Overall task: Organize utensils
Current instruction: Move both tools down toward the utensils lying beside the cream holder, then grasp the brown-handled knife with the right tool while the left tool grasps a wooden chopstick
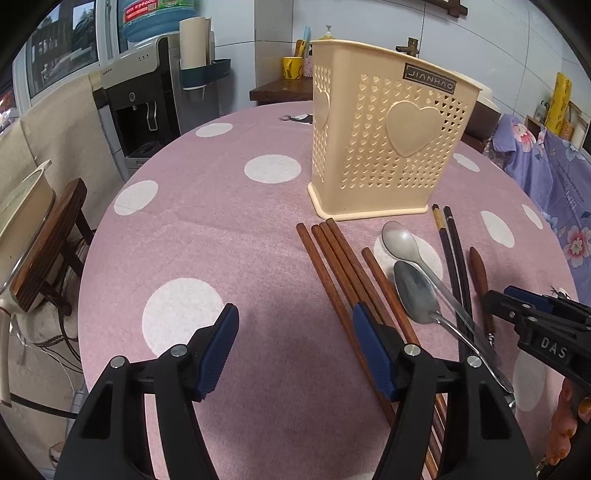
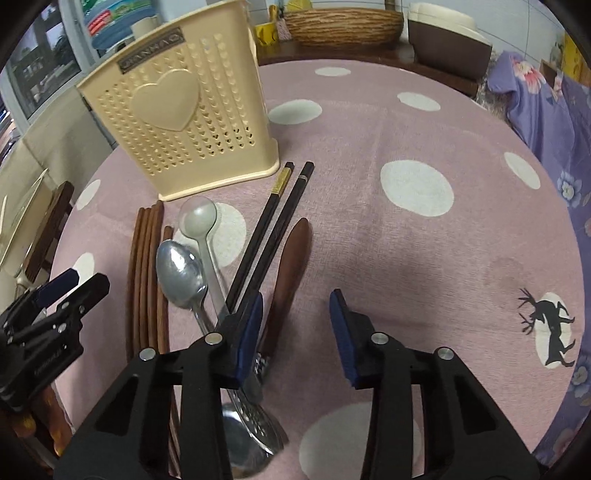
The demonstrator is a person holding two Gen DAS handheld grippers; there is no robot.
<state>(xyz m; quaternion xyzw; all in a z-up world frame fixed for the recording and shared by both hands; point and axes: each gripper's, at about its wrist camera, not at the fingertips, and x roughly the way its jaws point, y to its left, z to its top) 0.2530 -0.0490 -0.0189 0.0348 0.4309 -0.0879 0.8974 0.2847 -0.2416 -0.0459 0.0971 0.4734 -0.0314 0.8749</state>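
Observation:
A cream perforated utensil holder [image 1: 384, 147] with a heart stands upright on the pink dotted tablecloth; it also shows in the right wrist view [image 2: 177, 110]. In front of it lie several brown wooden chopsticks [image 1: 332, 266], two metal spoons [image 1: 413, 291], two black chopsticks [image 1: 456, 258] and a brown-handled utensil [image 1: 480, 280]. My left gripper [image 1: 295, 350] is open and empty above the cloth, its right finger over the brown chopsticks [image 2: 147, 266]. My right gripper [image 2: 299, 332] is open and empty, just right of the brown handle [image 2: 291, 266], spoons [image 2: 181, 269] and black chopsticks [image 2: 273, 229].
A water dispenser [image 1: 144, 103] and chairs stand left of the round table. A wooden side table with a yellow mug [image 1: 291, 68], a woven basket [image 2: 343, 20] and a brown pot [image 2: 450, 40] is behind. Purple floral fabric [image 2: 554, 122] lies to the right.

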